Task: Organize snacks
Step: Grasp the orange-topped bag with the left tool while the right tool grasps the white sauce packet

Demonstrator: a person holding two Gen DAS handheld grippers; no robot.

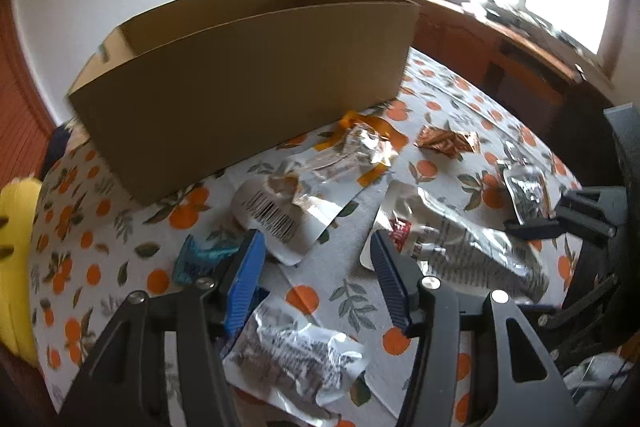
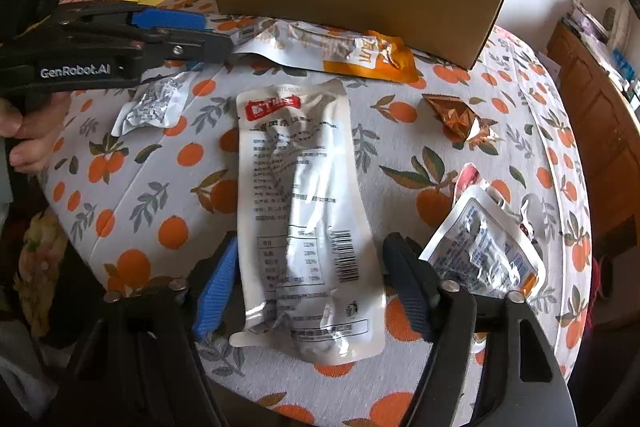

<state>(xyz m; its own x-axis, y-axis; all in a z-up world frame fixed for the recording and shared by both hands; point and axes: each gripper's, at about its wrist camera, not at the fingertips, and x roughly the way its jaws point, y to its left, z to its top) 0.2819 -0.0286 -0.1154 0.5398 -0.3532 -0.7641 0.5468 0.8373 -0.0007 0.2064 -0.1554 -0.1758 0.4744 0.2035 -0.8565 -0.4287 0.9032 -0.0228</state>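
**Both grippers open over the snack table, nothing held**

Left wrist: my left gripper (image 1: 318,259) is spread wide with nothing between its fingers. It hovers over the orange-print tablecloth (image 1: 120,227). Cardboard box (image 1: 240,83) sits at the far side, open top, inside not visible to me. In front of it lies the orange-trimmed snack bag (image 1: 356,151), and the copper wrapper (image 1: 446,143) is to its right. White barcode pouch (image 1: 276,215) lies just beyond the left finger, with a small blue packet (image 1: 200,259) beside that finger. Silver packet (image 1: 296,351) sits low between the fingers. Right gripper (image 1: 532,227) shows at the right edge, side-on.

Right wrist: my right gripper (image 2: 306,275) is also spread open, a finger on each side of the long white pouch (image 2: 300,207), pads apart from it. Pouch lies flat, label up. Small clear-window packet (image 2: 484,251) is just right of the right finger. The box is at the top.
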